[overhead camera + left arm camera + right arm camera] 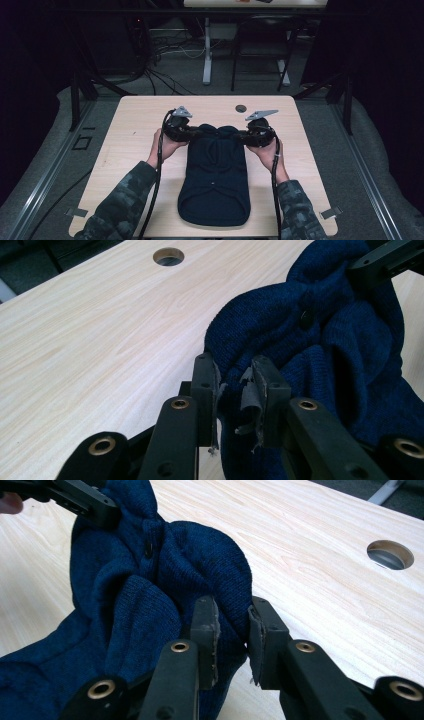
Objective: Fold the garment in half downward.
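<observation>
A dark navy knitted garment lies lengthwise on the light wooden table, its near hem towards the person. Its far end is bunched and lifted a little between the two grippers. My left gripper is shut on the garment's far left edge; navy knit is pinched between the jaws of this gripper. My right gripper is shut on the far right edge, with cloth held between the jaws of that gripper. A small dark button shows in the folds.
A round cable hole sits in the table just beyond the garment. Bare tabletop lies on both sides. Beyond the table stand a chair, another table's leg and floor cables.
</observation>
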Demonstrator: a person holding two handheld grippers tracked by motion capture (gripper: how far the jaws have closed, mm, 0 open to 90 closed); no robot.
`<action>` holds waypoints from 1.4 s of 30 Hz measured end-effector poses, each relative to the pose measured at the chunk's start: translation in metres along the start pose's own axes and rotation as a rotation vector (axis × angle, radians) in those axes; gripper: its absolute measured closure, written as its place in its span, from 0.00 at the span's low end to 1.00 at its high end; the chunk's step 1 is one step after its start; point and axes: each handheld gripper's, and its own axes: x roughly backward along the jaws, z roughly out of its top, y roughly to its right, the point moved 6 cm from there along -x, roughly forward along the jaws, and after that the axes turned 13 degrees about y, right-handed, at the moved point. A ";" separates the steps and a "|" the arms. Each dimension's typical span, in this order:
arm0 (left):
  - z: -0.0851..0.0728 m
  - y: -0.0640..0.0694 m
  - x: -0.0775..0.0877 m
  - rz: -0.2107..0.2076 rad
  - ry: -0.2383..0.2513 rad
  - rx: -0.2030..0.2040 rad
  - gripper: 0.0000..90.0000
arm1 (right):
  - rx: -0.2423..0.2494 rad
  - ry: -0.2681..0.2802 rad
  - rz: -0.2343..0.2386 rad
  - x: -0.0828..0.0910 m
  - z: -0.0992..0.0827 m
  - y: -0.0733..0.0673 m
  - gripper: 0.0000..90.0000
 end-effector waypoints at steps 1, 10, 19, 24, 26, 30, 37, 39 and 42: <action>0.001 0.000 0.000 0.000 0.005 0.006 0.83 | 0.003 -0.004 0.002 0.001 0.001 0.000 0.84; 0.014 0.001 0.004 0.004 0.028 -0.010 0.84 | 0.032 0.032 -0.009 0.009 0.011 -0.001 0.84; 0.024 0.003 0.011 -0.012 0.053 -0.015 0.84 | 0.036 0.055 0.006 0.018 0.024 0.000 0.84; 0.027 0.006 0.014 -0.019 0.060 -0.034 0.84 | 0.001 0.052 0.033 0.021 0.023 0.000 0.83; 0.028 0.007 0.015 -0.022 0.068 -0.036 0.84 | -0.016 0.051 0.046 0.023 0.023 0.000 0.82; 0.031 0.010 0.017 -0.022 0.080 -0.051 0.85 | -0.027 0.047 0.059 0.027 0.025 -0.001 0.80; 0.038 0.018 0.022 -0.059 0.091 -0.079 0.85 | -0.027 0.054 0.061 0.035 0.026 -0.001 0.84; 0.038 0.021 0.023 -0.095 0.080 -0.077 0.84 | 0.002 0.076 0.041 0.036 0.027 -0.002 0.86; 0.036 0.023 0.024 -0.125 0.064 -0.069 0.84 | 0.041 0.100 0.017 0.038 0.029 -0.005 0.87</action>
